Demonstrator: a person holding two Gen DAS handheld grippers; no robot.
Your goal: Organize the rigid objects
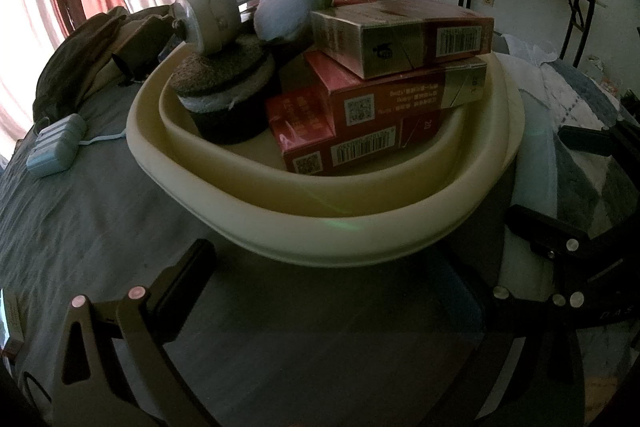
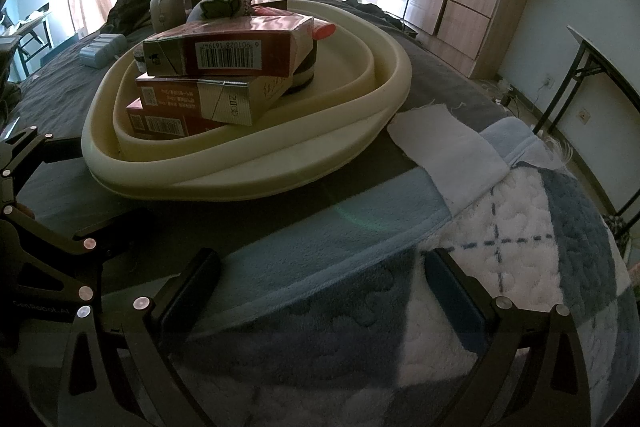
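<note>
Cream basin (image 1: pixel 320 227) on the bed's grey sheet (image 1: pixel 100 211), holding three stacked red boxes (image 1: pixel 400 39) — long axes crosswise — directly ahead of the left gripper (image 1: pixel 336 291), the nearer; right gripper (image 2: pixel 324 287) over the blanket (image 2: pixel 520 247) — both wide, empty.

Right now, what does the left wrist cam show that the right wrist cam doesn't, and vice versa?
Left wrist only: the dark round sponge-like block in the basin, with a beige round device on top of it.

Right wrist only: a red cap behind the boxes, and the fluffy checked blanket close up.

Both: the cream basin, three stacked red boxes, and both hand-held grippers open and empty.
</note>
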